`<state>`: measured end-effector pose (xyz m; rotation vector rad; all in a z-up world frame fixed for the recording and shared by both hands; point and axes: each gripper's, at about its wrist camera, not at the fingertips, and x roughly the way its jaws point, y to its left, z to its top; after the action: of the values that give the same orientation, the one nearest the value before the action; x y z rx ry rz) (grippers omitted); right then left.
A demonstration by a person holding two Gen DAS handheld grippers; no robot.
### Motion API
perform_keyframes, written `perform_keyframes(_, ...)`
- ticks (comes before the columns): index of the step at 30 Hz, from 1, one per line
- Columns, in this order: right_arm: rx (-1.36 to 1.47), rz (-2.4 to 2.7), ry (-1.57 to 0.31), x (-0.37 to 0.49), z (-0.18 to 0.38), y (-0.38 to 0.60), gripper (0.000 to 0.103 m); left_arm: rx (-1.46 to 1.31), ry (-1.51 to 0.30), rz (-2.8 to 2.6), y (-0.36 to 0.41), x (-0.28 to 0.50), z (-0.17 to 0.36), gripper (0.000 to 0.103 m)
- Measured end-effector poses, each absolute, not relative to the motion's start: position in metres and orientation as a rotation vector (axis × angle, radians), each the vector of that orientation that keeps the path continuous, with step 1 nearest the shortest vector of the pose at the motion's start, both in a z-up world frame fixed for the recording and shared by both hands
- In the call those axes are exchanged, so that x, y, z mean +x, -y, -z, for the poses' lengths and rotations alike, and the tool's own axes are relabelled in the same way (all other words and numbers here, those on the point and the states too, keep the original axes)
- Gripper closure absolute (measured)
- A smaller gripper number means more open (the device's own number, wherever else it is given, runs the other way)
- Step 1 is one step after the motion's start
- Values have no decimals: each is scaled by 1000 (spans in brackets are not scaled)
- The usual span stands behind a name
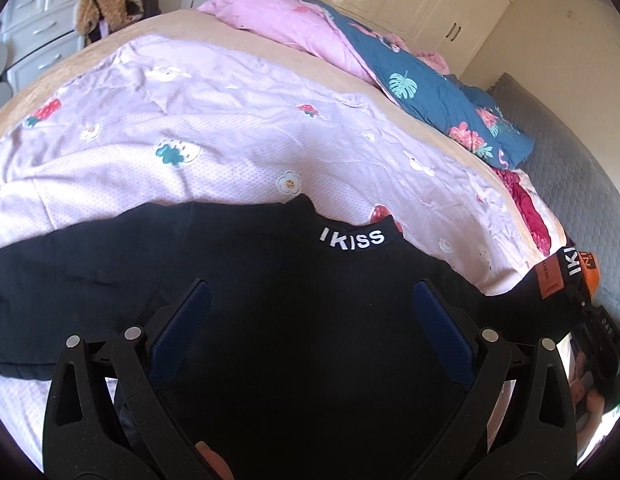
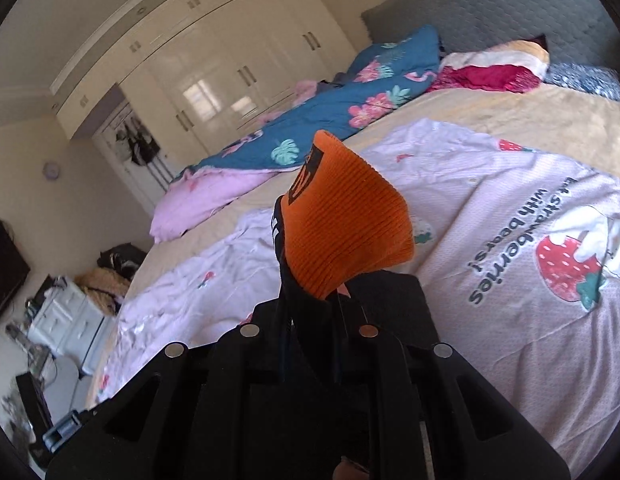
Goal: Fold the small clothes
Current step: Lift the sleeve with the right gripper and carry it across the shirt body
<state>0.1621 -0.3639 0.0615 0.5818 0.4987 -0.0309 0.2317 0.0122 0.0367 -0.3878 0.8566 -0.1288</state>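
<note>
Lying spread across the near edge of the bed, the black garment (image 1: 270, 280) fills the lower half of the left wrist view, its collar band lettered "IKISS" (image 1: 352, 238) turned toward the far side. One dark sleeve stretches away to the left over the quilt, and the other end runs right toward an orange cuff (image 1: 590, 274) with a black stripe. The left gripper (image 1: 310, 304) hangs over the middle of the garment with its blue-padded fingers (image 1: 182, 324) spread wide apart, nothing between them; whether the tips touch the cloth cannot be told.

In the right wrist view the right gripper (image 2: 310, 304) is closed tight on black fabric just below the same orange ribbed cuff (image 2: 346, 216), which stands up above the fingertips, lifted clear of the bedding.

Under the garment lies a pale pink quilt (image 1: 190, 120) printed with strawberries, flowers and the words "strawberries with bears". It rests on a tan bedsheet (image 2: 510, 108). Farther off, a teal floral duvet (image 1: 430, 92) with a pink lining is bunched along the far side, near a red cloth (image 2: 486, 76) and a grey padded headboard (image 2: 490, 4). Cream wardrobes (image 2: 214, 64) line the wall, and a white drawer unit (image 1: 38, 28) stands beyond the bed's foot.
</note>
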Motion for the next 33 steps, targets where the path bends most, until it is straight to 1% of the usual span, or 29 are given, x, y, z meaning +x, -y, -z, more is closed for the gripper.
perform_keyframes(9,434,-68,-543,172,-55,303,88,-537,-863,200,-28,230,-23,8)
perform_keyframes(15,299,-117,-646,188,-25,258,87,-551,-894,197,-29,234,-12,8)
perform_keyframes(25,161,-194,-755,198,15,208,85,-573,-970,221,-21,241,14,8)
perform_keyframes(28,158,-234,-805,201,26,202,75,-591,-994,250,-16,244,22,8)
perform_keyframes(29,162,-257,-826,202,28,200,62,-603,-1003,261,-15,245,25,8)
perform_keyframes(30,168,-274,-833,202,29,199,52,-612,-1009,269,-14,245,28,8)
perform_keyframes(31,184,-306,-832,200,28,199,50,-620,-1016,277,-14,246,30,8)
perform_keyframes(33,223,-373,-822,198,22,202,40,-623,-1029,276,-13,246,34,8)
